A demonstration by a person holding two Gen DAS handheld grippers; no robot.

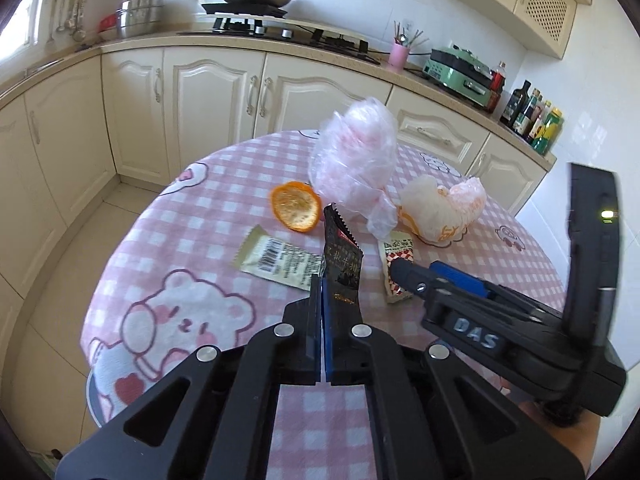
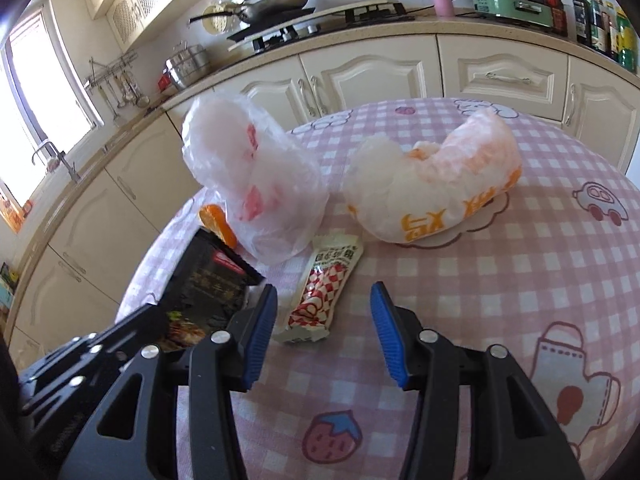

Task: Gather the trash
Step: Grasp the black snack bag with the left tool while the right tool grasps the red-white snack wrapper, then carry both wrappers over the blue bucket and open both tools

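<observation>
The left gripper (image 1: 322, 280) has its jaws clamped on a black wrapper (image 1: 342, 258) at frame centre. Only the left view shows the beige wrapper (image 1: 280, 258). The right gripper (image 2: 324, 300) stands apart around a red-checked packet (image 2: 320, 292) on the surface (image 2: 500, 280).

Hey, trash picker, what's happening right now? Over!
Left gripper shut on black wrapper. Right gripper open over red-checked wrapper, not gripping. Nothing blocking it. Over.

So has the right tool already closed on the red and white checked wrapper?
No, the right tool stands open, its blue pads either side of the red and white checked wrapper without touching it.
</observation>
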